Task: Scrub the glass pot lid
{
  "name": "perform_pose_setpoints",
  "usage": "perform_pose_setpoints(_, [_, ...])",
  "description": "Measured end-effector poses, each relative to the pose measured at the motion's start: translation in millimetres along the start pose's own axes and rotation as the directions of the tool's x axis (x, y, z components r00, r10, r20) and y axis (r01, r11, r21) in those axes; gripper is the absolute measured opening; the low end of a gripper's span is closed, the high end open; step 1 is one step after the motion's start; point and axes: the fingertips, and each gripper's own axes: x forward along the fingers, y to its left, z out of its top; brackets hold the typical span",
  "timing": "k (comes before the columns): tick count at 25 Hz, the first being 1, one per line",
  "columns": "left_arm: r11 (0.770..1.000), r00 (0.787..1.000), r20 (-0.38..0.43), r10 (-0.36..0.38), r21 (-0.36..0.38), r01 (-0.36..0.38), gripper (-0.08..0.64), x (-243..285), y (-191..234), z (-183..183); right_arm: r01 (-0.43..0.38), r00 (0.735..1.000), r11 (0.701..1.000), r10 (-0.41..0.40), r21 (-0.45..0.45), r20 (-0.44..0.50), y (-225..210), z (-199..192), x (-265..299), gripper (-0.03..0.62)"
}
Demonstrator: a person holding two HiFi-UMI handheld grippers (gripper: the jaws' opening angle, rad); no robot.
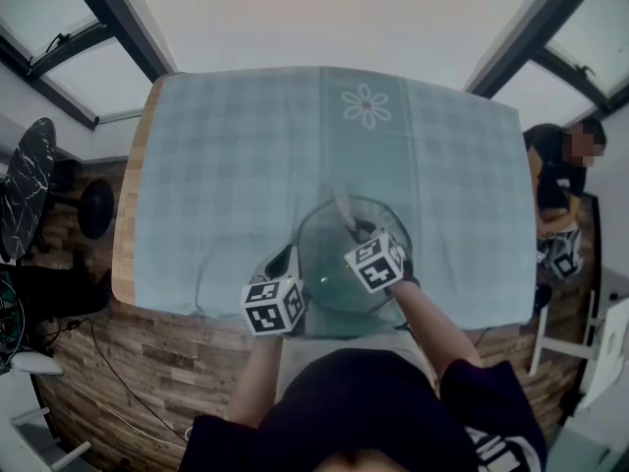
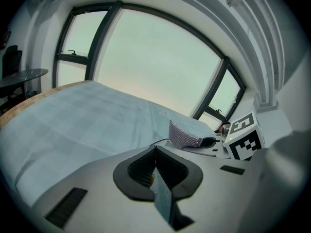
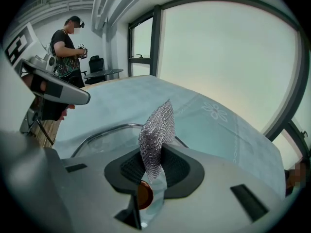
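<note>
The round glass pot lid [image 1: 334, 281] lies on the checked tablecloth [image 1: 236, 165] near the table's front edge; its metal rim [image 3: 104, 134] curves in front of my right gripper. My left gripper [image 1: 287, 262] sits at the lid's left rim, and its jaws [image 2: 155, 152] are closed, with the rim's thin line starting right at their tip. My right gripper [image 1: 354, 228] is over the lid's far side, shut on a silver metal-mesh scrubber [image 3: 157, 130] that sticks up out of the jaws. The same scrubber [image 2: 185, 134] shows in the left gripper view.
The blue-grey cloth with a flower print [image 1: 367, 105] covers most of the wooden table [image 1: 128, 214]. Another person [image 1: 556, 180] stands past the table's right end, holding grippers. A dark chair and a side table [image 1: 29, 187] stand at the left. Large windows surround the room.
</note>
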Motion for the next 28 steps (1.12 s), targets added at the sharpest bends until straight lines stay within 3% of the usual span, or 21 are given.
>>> perform_pose_setpoints(11, [1.000,1.000,-0.003,-0.016,-0.009,0.016,0.003,1.7,-2.8,-2.9,-0.028,0.999,0.998,0.027,-0.062,-0.025,25.3,2.4,-6.6,0.081])
perform_pose_setpoints(22, [1.000,1.000,0.003,-0.006,-0.027,0.006,0.003,-4.3,3.3,-6.5,0.034,0.998,0.984,-0.044,-0.173,-0.052,35.0,-1.5,-8.4,0.081])
perform_pose_setpoints(28, [0.999,1.000,0.016,0.004,-0.039,-0.003,0.003,-9.8,7.7,-7.3,0.023,0.999,0.981,-0.032,-0.193,-0.042,48.6,-1.4,-11.0,0.081])
